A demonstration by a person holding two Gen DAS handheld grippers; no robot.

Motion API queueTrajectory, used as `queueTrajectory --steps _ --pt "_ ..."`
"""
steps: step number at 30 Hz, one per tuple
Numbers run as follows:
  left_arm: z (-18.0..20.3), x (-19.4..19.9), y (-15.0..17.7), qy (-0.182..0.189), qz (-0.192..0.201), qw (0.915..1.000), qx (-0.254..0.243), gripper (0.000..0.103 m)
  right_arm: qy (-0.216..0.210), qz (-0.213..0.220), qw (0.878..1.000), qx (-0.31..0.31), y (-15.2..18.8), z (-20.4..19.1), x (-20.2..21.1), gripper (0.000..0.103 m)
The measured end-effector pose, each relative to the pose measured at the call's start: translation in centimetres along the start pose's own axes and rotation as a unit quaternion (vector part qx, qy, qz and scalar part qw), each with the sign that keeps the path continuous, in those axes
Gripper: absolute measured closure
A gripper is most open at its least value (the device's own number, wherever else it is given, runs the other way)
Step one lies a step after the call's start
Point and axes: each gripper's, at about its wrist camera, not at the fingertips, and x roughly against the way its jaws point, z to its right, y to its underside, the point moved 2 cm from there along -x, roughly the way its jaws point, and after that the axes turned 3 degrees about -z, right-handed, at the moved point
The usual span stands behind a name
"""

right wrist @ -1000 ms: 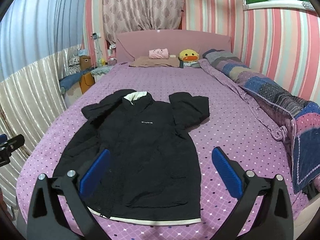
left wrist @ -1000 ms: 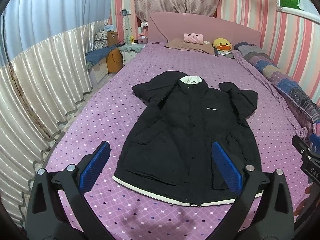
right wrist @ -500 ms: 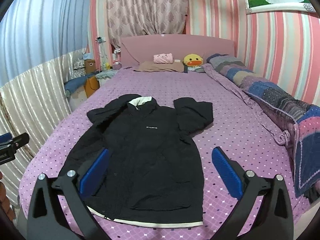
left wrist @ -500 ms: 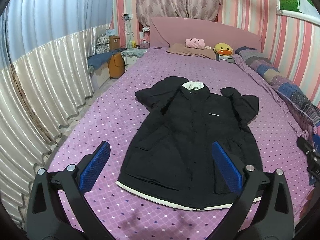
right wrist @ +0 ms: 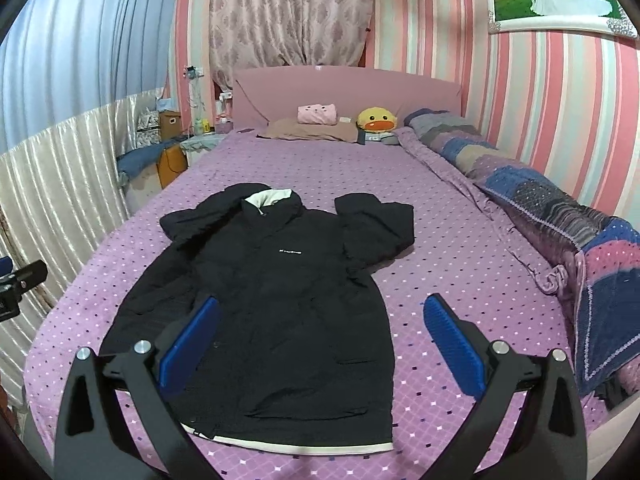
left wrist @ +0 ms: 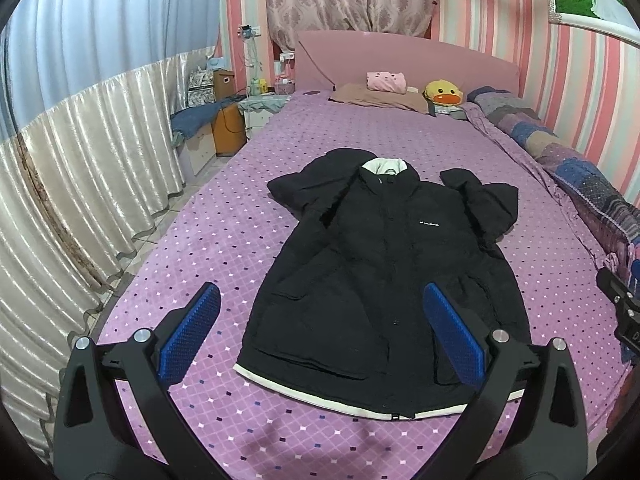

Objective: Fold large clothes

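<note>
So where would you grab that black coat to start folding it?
Probably by a bunched sleeve, coming in from that outer side with the right gripper. The coat lies flat, front up, on the bed, and the sleeve sticks out, ready to fold across the chest.

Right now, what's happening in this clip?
A person holds a two-finger gripper in each hand above the foot of a bed. A long black coat lies front-up on the purple bedspread, collar toward the headboard, sleeves bunched at the shoulders. The left gripper and the right gripper both hang open over the coat's hem end, touching nothing. No fold has been made yet.
</note>
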Motion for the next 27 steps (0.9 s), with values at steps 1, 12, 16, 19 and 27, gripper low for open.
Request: queueTrajectory --steps 1,12,16,19,27 --pt "0.0 0.0 0.0 -0.001 0.001 1.0000 0.000 0.003 0.001 -0.001 1.000 -0.001 -0.1 0.1 0.0 0.002" --pt "-0.2 -0.4 0.1 -0.004 -0.002 1.0000 0.002 0.003 0.016 0.001 1.000 -0.003 -0.4 0.4 -0.8 0.001" --pt "-0.2 -1.1 0.2 -0.005 -0.006 1.0000 0.001 0.003 0.018 0.002 1.000 0.001 -0.3 0.3 -1.3 0.002" --pt "-0.2 -1.6 0.4 -0.006 -0.006 1.0000 -0.002 0.003 0.018 0.005 1.000 0.004 -0.1 0.4 -1.6 0.002" --pt "-1.2 -4.5 1.8 -0.004 -0.024 0.9996 -0.015 0.003 -0.001 -0.015 1.000 -0.003 1.2 1.2 -3.5 0.002"
